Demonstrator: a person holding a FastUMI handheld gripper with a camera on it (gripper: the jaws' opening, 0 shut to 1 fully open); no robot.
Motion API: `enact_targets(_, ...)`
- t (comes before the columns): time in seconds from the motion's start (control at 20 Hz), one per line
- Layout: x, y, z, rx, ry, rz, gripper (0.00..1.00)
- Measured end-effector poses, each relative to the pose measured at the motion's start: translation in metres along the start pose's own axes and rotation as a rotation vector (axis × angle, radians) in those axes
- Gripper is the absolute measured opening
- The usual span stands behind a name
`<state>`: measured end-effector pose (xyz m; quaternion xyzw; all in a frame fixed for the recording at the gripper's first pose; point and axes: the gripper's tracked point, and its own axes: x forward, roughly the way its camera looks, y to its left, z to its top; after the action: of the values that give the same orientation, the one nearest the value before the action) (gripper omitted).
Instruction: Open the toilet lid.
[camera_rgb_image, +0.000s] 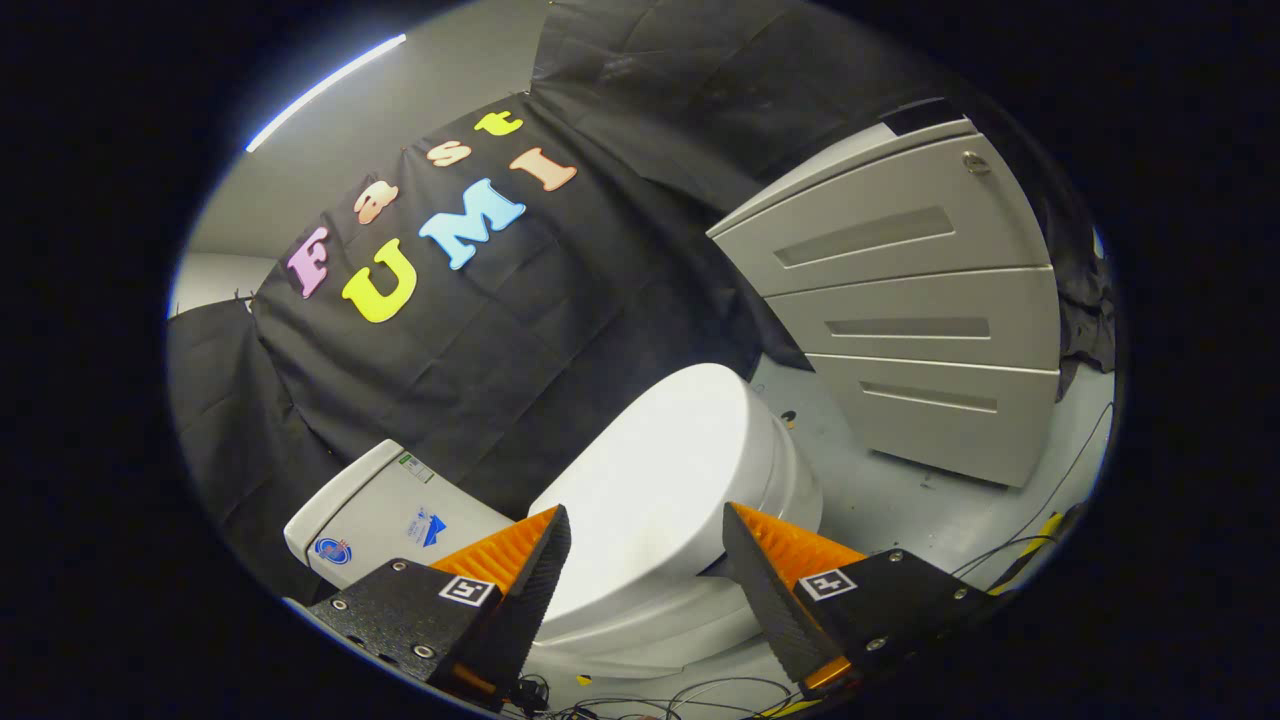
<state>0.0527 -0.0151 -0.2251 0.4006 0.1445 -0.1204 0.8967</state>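
Observation:
A white toilet stands on the floor just ahead of my fingers, its lid (660, 470) lying flat and shut over the bowl (790, 480). Its white cistern (385, 515) sits to the left of the lid against the black cloth wall. My gripper (645, 525) is open, with orange-faced black fingers (530, 570) spread to either side of the lid's near part. Nothing is held between them, and I cannot tell whether they touch the lid.
A grey three-drawer cabinet (910, 320) stands beyond the toilet to the right. Pale floor (900, 490) lies between cabinet and toilet, with thin cables (1010, 550) trailing across it near my right finger. Black cloth hangs behind.

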Motion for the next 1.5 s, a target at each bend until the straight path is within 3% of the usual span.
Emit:
enact_targets(0.45, 0.019, -0.049, -0.025, 0.247, 0.043, -0.064, 0.94)
enact_targets(0.55, 0.021, -0.053, -0.020, 0.298, 0.013, -0.057, 0.90)
enact_targets(0.6, 0.021, -0.056, -0.023, 0.315, 0.016, -0.060, 0.83)
enact_targets(0.8, 0.017, -0.059, -0.023, 0.347, 0.001, -0.067, 0.71)
enact_targets(1.0, 0.018, -0.077, -0.036, 0.358, 0.044, -0.133, 0.71)
enact_targets(1.25, 0.026, -0.069, -0.050, 0.365, 0.100, -0.116, 0.69)
enact_targets(1.5, 0.033, -0.073, -0.046, 0.393, 0.087, -0.106, 0.40)
